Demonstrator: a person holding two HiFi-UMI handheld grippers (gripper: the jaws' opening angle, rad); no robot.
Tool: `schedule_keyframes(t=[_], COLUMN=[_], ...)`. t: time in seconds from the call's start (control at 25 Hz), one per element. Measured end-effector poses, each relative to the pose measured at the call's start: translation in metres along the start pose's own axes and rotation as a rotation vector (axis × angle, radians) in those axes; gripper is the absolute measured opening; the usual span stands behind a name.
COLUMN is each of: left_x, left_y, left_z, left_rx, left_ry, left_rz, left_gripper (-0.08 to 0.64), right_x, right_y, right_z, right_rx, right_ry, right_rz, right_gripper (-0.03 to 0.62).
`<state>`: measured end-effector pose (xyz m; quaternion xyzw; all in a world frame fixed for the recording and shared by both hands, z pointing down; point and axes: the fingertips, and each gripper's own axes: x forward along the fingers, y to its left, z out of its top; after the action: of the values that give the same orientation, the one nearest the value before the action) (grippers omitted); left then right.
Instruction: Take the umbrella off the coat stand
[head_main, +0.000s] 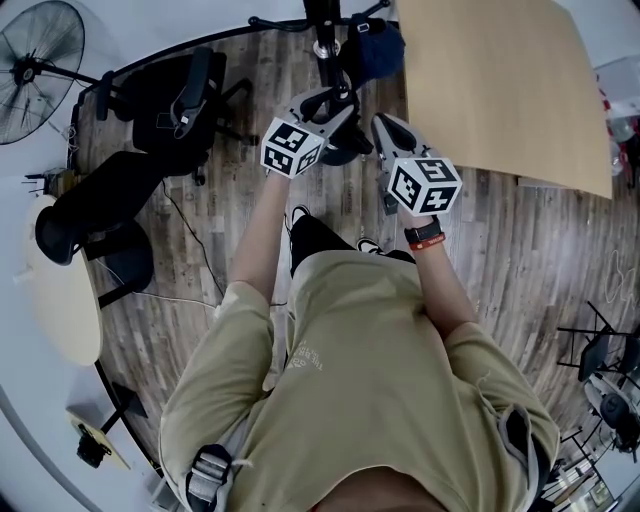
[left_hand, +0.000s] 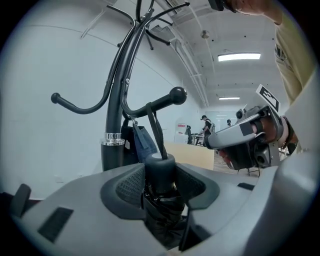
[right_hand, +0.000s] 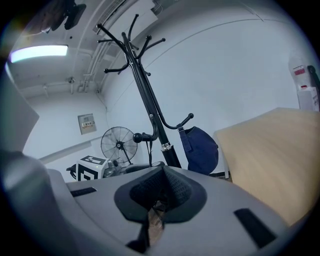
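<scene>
Two grippers up in front of the coat stand. Holding the folded black umbrella with the left gripper, pads pressed on both sides of its fat round handle, just in front of the stand's pole. Not off yet: hanging by a thin strap looped over the stand's low hook, the one with a ball on the end. Nothing in the right gripper, jaws pinched together, a bit to the right of the stand.

Probably light and easy to lift. Hard and stiff at the handle, so a good place to hold. Soft and floppy lower down at the cloth folds, so no good for gripping there. Smooth handle, maybe a little slippery, so squeeze firmly and keep it straight up. Bendy strap, likely to catch on the ball. Best to lift up and out past the ball, slowly, without tugging the stand over. Mind the blue bag hanging on the stand just behind the strap.
</scene>
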<state>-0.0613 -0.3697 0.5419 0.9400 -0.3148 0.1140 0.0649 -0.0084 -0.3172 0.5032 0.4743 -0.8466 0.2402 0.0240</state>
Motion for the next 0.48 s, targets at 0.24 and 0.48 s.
schedule_keyframes(t=[0.24,0.48], left_x=[-0.014,-0.023], left_y=[-0.008,-0.020], left_z=[0.007,0.022], left_rx=[0.015,0.003], left_ry=[0.004,-0.023], left_rz=[0.033,0.042], left_gripper=[0.195,0.195], right_x=[-0.010,-0.022], right_y=[0.002,0.007], right_z=[0.001,0.006], right_rx=[0.009,0.016], right_ry=[-0.007,-0.022], right_rz=[0.014,0.028], right_gripper=[0.002,0.002])
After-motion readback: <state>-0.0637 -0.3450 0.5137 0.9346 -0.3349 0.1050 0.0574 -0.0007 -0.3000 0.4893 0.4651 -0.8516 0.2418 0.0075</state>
